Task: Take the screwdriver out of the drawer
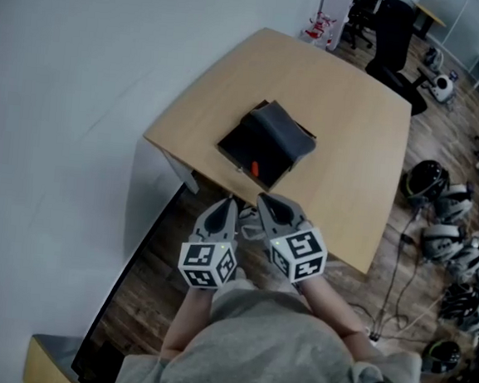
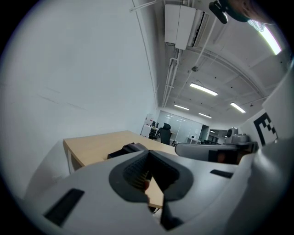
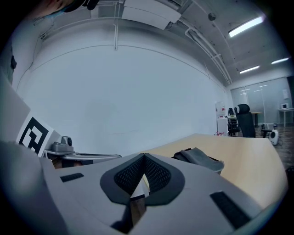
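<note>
A dark, open drawer box (image 1: pixel 245 142) with a grey flap lies on the wooden table (image 1: pixel 352 138). Inside it, near its front edge, shows the small orange end of the screwdriver (image 1: pixel 255 167). My left gripper (image 1: pixel 224 203) and right gripper (image 1: pixel 267 200) hover side by side at the table's near edge, short of the box and pointing toward it. Both are shut with nothing between their jaws. The box appears low and dark past the closed left gripper (image 2: pixel 148 152) as the drawer box (image 2: pixel 131 148), and past the right gripper (image 3: pixel 144 157) as the drawer box (image 3: pixel 198 157).
A white wall (image 1: pixel 73 89) runs along the table's left side. A black office chair (image 1: pixel 399 29) stands beyond the far end. Several helmets (image 1: pixel 448 238) and cables (image 1: pixel 395 275) lie on the wooden floor to the right.
</note>
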The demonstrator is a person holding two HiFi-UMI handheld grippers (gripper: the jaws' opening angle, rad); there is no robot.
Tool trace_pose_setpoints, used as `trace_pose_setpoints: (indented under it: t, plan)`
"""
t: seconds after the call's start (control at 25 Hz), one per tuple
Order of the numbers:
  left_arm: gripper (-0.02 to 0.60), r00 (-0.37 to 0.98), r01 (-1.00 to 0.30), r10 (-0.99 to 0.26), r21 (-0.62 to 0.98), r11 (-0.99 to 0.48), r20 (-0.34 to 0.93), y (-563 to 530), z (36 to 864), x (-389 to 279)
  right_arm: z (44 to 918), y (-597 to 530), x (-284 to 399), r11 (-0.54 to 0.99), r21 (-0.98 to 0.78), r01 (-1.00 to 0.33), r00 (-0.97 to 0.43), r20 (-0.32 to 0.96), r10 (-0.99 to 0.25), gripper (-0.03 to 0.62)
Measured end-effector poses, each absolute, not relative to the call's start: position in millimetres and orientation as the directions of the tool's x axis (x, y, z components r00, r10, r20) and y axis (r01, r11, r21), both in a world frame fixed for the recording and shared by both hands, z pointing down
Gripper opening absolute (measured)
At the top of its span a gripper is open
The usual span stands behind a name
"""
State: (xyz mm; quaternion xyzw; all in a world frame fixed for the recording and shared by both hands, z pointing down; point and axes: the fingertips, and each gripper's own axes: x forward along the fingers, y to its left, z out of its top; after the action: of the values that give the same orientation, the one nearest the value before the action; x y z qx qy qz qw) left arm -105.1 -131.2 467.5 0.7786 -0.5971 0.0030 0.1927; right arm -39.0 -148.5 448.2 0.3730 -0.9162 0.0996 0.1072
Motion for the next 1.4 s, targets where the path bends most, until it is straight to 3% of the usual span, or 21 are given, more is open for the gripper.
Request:
trace_pose_setpoints:
  t: [0.68, 1.4]
  plan:
    - [0.000, 0.359, -0.912, -0.893, 0.305, -0.274, 0.272, -199, 487, -144, 484, -224, -60, 0.594, -0.081, -0.800, -0.579, 0.364, -0.730, 0.000]
    - [0.001, 0.320, -0.922, -0.887, 0.326, -0.210, 0.334, -266, 524, -155, 566, -306, -60, 0.581, -0.071, -0.811, -0.503, 0.591, -0.630, 0.000]
